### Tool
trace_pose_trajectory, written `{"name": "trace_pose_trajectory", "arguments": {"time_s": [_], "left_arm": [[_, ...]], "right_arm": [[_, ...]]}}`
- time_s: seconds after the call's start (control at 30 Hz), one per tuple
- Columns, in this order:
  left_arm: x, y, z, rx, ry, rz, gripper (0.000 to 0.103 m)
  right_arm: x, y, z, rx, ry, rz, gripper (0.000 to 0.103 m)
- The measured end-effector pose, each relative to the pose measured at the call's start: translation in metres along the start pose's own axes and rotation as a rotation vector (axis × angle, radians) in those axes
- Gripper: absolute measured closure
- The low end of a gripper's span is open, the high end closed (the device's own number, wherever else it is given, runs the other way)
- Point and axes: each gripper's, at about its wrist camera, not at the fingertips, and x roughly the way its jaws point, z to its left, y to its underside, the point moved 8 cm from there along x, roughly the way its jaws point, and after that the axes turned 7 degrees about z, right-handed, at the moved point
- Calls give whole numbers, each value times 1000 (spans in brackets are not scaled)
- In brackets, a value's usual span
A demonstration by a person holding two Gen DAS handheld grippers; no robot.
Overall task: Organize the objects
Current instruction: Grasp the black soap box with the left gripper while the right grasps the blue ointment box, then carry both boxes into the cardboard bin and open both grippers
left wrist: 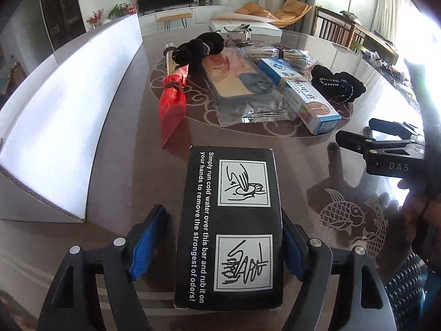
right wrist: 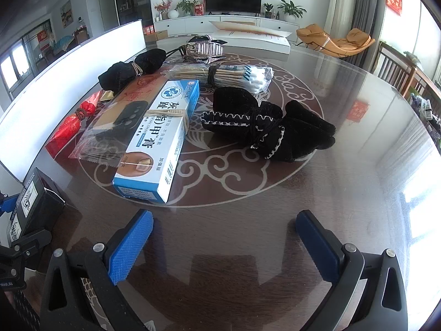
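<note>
A black box with white instruction pictures [left wrist: 231, 226] lies between the blue pads of my left gripper [left wrist: 220, 237]; there is a gap at the left pad, the right pad is at the box's side. The box also shows in the right wrist view [right wrist: 33, 207]. My right gripper [right wrist: 224, 245] is open and empty above the glass tabletop [right wrist: 358, 165]; it also shows in the left wrist view [left wrist: 355, 135]. On the table lie a blue-white cream box [right wrist: 162, 135], a black cloth bundle [right wrist: 264, 127], a red packet [left wrist: 173, 102], a clear plastic packet [left wrist: 242, 91], cotton swabs [right wrist: 239, 75] and a black roll [right wrist: 135, 67].
A white cardboard box wall [left wrist: 63, 115] stands along the table's left side. A flat white box [right wrist: 248, 34] and a hair claw clip [right wrist: 205, 45] sit at the far end. Chairs [right wrist: 397, 69] stand at the right.
</note>
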Motion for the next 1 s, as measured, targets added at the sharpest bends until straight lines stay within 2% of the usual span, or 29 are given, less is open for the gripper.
{"name": "trace_pose_trajectory", "arguments": {"time_s": [0.07,0.17,0.27,0.33,0.4,0.47,0.5,0.53,0.6,0.73,0.8,0.87,0.9,0.93,1.0], "left_arm": [[-3,1,1,3,-8,-4,45],[-6,7,5,0,-9,-28,45],[-9,12,8,-22,-15,-51,45],[-8,11,8,-29,-23,-52,45],[-8,10,8,-30,-20,-47,45],[-9,11,9,-27,-18,-44,45],[-9,13,11,-28,-17,-44,45],[-10,14,12,-30,-17,-43,45],[-11,17,16,-39,-11,-43,45],[-14,23,22,-59,3,-50,45],[-15,24,22,-71,12,-56,45],[-15,23,21,-79,22,-64,45],[-14,21,19,-80,27,-67,45],[-14,20,19,-86,32,-67,45],[-16,21,20,-110,69,-57,45]], "right_arm": [[-6,-1,0,5,-93,5,0],[-22,-13,-15,56,-111,15,0],[-20,-27,7,46,-218,116,6],[-5,-36,29,1,-229,195,13],[12,-51,45,-25,-184,216,17],[26,-70,53,-22,-153,203,18],[32,-77,57,-15,-147,196,24],[37,-80,59,-12,-139,206,48],[36,-80,60,-27,-112,206,58],[17,-43,57,-48,-121,285,59],[8,-21,54,-82,-93,324,58],[5,-13,52,-118,-54,338,54],[6,-13,53,-132,-46,331,47],[8,-13,54,-146,-35,324,47],[8,-16,58,-171,-20,316,59]]}}
